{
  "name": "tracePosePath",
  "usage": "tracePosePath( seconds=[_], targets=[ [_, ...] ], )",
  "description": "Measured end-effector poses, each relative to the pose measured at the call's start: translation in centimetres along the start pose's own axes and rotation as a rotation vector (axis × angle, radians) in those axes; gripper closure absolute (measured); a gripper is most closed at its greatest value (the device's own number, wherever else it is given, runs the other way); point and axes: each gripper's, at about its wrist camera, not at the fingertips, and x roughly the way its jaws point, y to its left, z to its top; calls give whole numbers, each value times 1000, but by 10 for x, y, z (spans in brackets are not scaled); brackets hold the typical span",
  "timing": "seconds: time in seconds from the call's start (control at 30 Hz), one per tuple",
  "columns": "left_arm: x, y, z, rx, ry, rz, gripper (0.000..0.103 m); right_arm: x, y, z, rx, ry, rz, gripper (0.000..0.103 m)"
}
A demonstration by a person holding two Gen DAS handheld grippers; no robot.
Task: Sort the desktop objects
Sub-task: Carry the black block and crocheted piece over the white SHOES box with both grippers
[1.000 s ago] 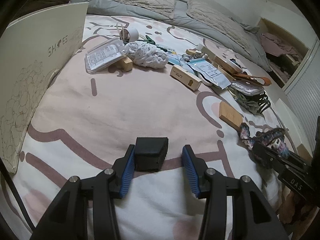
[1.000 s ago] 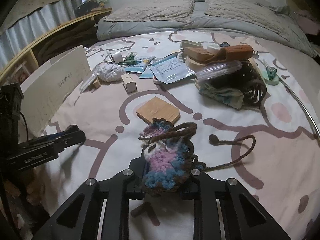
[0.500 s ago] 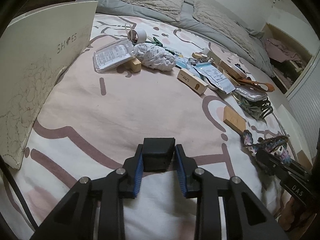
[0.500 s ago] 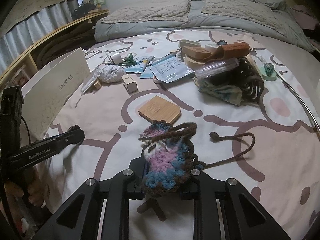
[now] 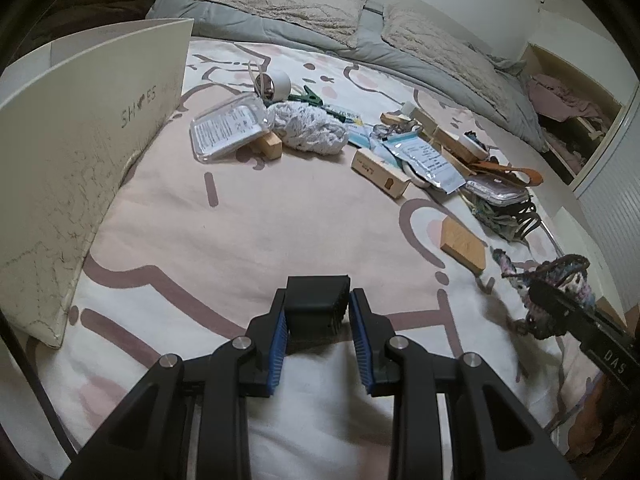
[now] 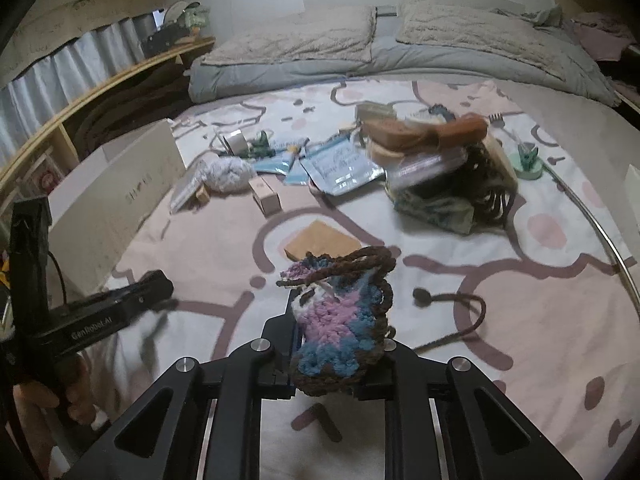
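My left gripper (image 5: 318, 308) is shut on a small black box (image 5: 316, 300) and holds it just above the pink and white bedspread (image 5: 248, 232). My right gripper (image 6: 340, 320) is shut on a crocheted pouch (image 6: 340, 320) of pink, blue and brown yarn, lifted off the bed, its brown drawstring (image 6: 452, 304) trailing right. The pouch in the right gripper also shows at the right edge of the left wrist view (image 5: 560, 292). The left gripper shows at the left of the right wrist view (image 6: 120, 308).
A white shoe box (image 5: 80, 152) stands at the left. Further back lie a clear case (image 5: 228, 130), a white knit bundle (image 5: 308, 132), a tape roll (image 5: 274, 86), small wooden boxes (image 5: 380, 172), packets and a wooden block (image 5: 462, 242). Grey pillows (image 6: 300, 40) lie beyond.
My left gripper closed on the black box and lifted it slightly. My right gripper rose a little with the pouch.
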Motion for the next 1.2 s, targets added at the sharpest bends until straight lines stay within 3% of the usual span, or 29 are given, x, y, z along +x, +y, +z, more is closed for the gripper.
tracePosePath(
  seconds=[0.4, 0.6, 0.8, 1.2],
  targets=[
    [-48, -3, 40, 90, -136, 19, 73, -30, 23, 30, -25, -73, 1, 84],
    [-81, 16, 71, 82, -218, 41, 73, -45, 34, 47, -52, -118, -8, 84],
    [-108, 58, 98, 52, -282, 145, 73, -54, 45, 59, -61, -154, 4, 84],
    [-129, 159, 111, -70, -271, 359, 73, -61, 84, 85, -133, -206, 17, 84]
  ],
)
